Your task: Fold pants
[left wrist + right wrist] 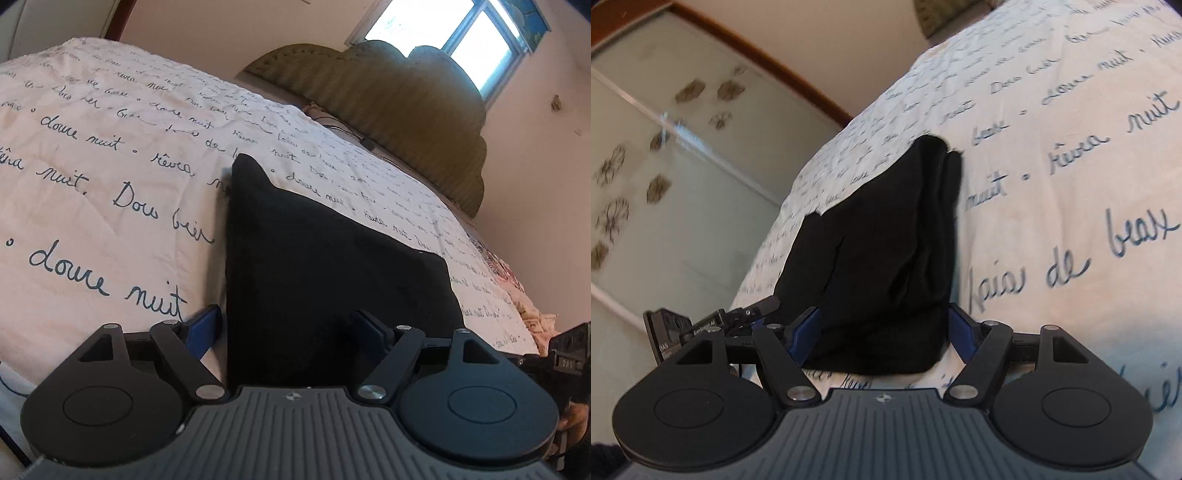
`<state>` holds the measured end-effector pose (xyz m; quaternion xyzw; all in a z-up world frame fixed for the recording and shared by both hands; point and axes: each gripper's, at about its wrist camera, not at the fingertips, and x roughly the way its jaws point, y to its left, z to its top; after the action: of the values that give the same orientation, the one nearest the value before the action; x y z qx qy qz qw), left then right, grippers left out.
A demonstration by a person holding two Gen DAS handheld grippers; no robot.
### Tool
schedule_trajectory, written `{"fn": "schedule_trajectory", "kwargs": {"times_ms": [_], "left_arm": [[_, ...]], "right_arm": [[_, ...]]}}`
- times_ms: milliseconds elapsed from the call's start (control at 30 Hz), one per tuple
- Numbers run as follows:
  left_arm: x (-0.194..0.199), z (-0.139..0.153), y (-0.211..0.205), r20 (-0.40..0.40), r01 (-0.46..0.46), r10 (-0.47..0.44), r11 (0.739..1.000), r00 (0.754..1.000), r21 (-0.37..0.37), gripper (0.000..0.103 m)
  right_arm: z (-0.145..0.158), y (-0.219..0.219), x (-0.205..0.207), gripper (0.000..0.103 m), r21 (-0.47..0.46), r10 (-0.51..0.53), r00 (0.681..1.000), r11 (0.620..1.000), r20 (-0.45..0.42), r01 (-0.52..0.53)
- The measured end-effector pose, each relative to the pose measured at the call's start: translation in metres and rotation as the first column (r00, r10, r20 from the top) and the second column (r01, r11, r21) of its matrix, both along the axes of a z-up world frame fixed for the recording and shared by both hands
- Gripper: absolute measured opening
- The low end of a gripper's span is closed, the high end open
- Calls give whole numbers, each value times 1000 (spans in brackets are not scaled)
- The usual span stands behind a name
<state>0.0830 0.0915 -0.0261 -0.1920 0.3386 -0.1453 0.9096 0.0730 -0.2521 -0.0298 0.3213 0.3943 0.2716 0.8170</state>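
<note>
**Pants folded on bedspread, both grippers spread**

Pants (pixel 325 273) lay as a compact black stack on the script-printed bedspread (pixel 92 206), near its edge. Left gripper (pixel 291 332) stood spread, fingers either side of the stack, pads not pressing. Right gripper (pixel 882 332) likewise spread, straddling the stack's near corner without pinching. Risk, as judged: a finger pulled back carelessly could snag the top layer and drag the fold open; layered edges at the far corner already looked uneven. No containers were in view.

Window (pixel 476 40) glare, fisheye warp, R blur.
</note>
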Motion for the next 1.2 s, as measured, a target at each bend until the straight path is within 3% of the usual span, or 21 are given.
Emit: {"fn": "schedule_trajectory", "kwargs": {"times_ms": [67, 133, 300, 467, 533, 633, 700, 767, 900, 1000, 1067, 1200], "left_arm": [[0, -1, -2, 7, 5, -5, 1000, 1000, 24, 79], [1, -1, 0, 1, 6, -6, 1000, 1000, 15, 78], [-3, -4, 6, 19, 14, -14, 1000, 1000, -17, 83], [-8, -5, -6, 68, 39, -42, 998, 997, 40, 93], [-8, -5, -13, 71, 45, -51, 996, 996, 82, 94], [-9, -3, -15, 64, 36, -43, 993, 997, 110, 93], [-10, -1, -15, 44, 22, -28, 991, 999, 135, 83], [-9, 3, -13, 19, 21, -25, 986, 1000, 168, 62], [-17, 0, 0, 12, 41, -43, 989, 999, 145, 55], [-25, -1, -4, 45, 30, -39, 984, 998, 178, 50], [-28, 3, -10, 67, 22, -38, 977, 997, 214, 35], [-26, 8, -9, 72, 55, -75, 967, 995, 249, 31]], "right_arm": [[0, 0, 1, 69, 1, -2, 1000, 1000, -3, 2], [-4, -5, 2, 31, -21, -17, 1000, 1000, -23, 17], [-18, -28, -7, 31, 122, -23, 998, 992, -62, 30], [-15, -17, -3, 31, 61, -1, 998, 998, -56, 4], [-14, -11, -1, 21, 31, -6, 999, 1000, -41, 7], [-12, -8, -6, 16, -8, -30, 999, 1000, -24, 30], [-2, -5, -9, 14, -62, -26, 1000, 998, 7, 27], [8, 0, -12, 14, -112, -11, 999, 994, 32, 14], [12, 0, -14, 13, -215, 3, 999, 977, 45, 7], [-6, -10, -17, 11, -131, -17, 999, 991, 47, 23], [-12, -17, -19, 11, -70, -37, 999, 997, 36, 39], [-14, -18, -24, 11, -67, -47, 997, 996, 62, 51]]}}
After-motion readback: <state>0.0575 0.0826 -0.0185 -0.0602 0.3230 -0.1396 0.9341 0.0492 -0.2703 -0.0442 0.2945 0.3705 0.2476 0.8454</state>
